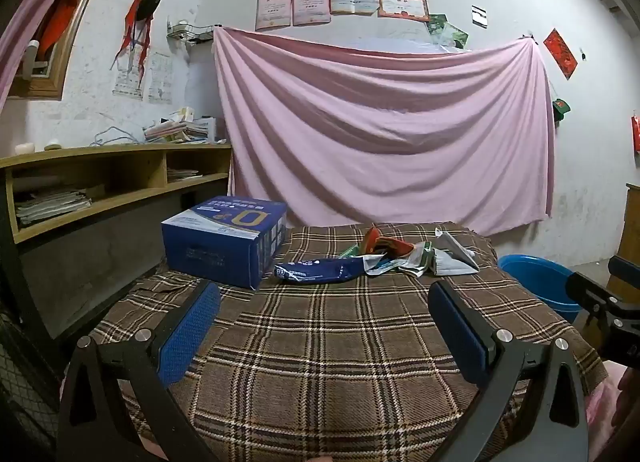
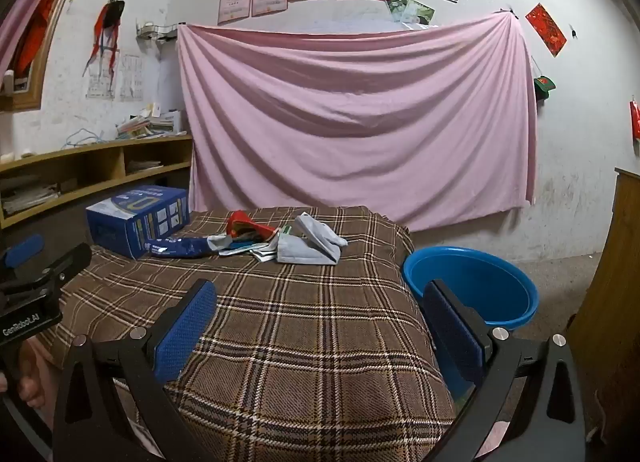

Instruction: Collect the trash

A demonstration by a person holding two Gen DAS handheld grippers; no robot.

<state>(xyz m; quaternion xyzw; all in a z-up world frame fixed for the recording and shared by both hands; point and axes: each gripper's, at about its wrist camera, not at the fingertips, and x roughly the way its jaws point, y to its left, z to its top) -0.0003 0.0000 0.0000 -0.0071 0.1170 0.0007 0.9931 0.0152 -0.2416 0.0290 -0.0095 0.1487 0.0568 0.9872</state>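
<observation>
A heap of trash lies at the far end of the plaid-covered table [image 1: 320,342]: a dark blue wrapper [image 1: 320,271], a red wrapper [image 1: 384,244], green-white packets [image 1: 420,260] and a grey-white bag [image 1: 456,256]. In the right wrist view the same blue wrapper [image 2: 180,247], red wrapper [image 2: 244,226] and grey bag [image 2: 316,246] show. A blue basin [image 2: 472,282] stands on the floor right of the table, also seen in the left wrist view [image 1: 540,278]. My left gripper [image 1: 324,298] is open and empty, well short of the trash. My right gripper [image 2: 320,298] is open and empty over the table's right side.
A blue carton [image 1: 226,240] stands at the table's back left, next to the trash. A wooden shelf [image 1: 100,182] with papers runs along the left wall. A pink sheet [image 1: 380,134] hangs behind the table. A wooden cabinet [image 2: 612,302] stands at the right.
</observation>
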